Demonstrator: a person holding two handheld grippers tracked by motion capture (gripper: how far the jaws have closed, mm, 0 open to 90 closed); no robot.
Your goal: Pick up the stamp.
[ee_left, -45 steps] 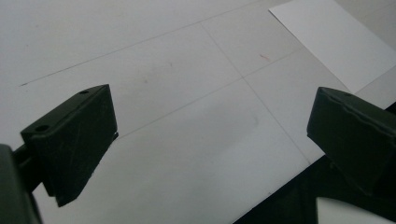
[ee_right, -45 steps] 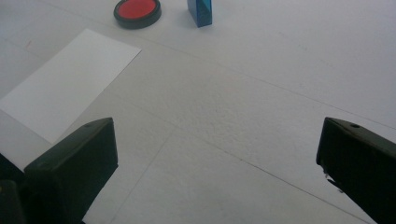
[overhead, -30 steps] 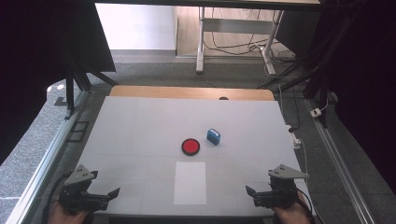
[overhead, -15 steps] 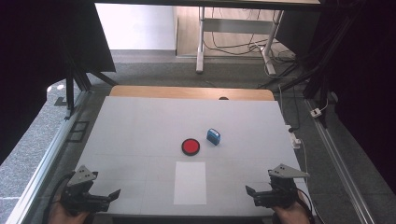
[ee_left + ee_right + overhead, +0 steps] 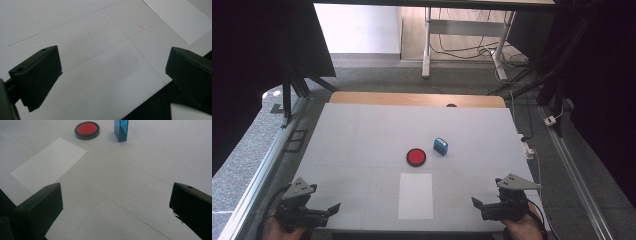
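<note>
Near the table's front edge, left gripper [image 5: 333, 207] and right gripper [image 5: 476, 202] rest spread, empty. Advise approaching the blue stamp [image 5: 441, 146], apparently upright, squarely from above.

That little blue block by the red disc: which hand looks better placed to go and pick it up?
Probably the right. The blue block stands right of the red disc, nearer the right gripper, whose jaws are open. The left gripper would have to cross the white sheet.
</note>
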